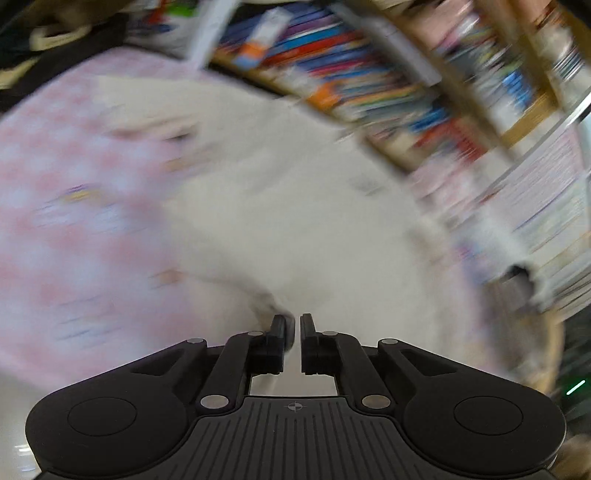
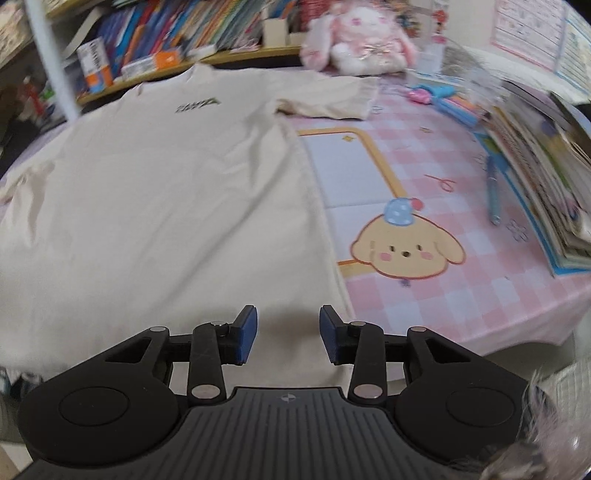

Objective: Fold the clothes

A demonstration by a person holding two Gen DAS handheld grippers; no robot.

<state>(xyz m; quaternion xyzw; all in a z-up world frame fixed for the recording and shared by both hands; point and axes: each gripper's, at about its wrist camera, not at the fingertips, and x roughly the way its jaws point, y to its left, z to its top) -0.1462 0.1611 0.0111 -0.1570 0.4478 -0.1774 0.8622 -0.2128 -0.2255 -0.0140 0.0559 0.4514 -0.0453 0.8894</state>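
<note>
T-shirt (image 2: 166,192) lies flat on the table (image 2: 461,295), collar away, hem under the spread right gripper (image 2: 288,334); left gripper (image 1: 297,332) pinches its edge.

The left wrist view is smeared by blur; the bookshelf (image 1: 388,92) at one o'clock cannot be read.

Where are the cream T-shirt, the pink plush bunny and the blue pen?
Cream T-shirt (image 2: 166,206): right wrist view, middle of its front.
Pink plush bunny (image 2: 364,33): right wrist view, its face.
Blue pen (image 2: 493,194): right wrist view, mid-barrel.
</note>
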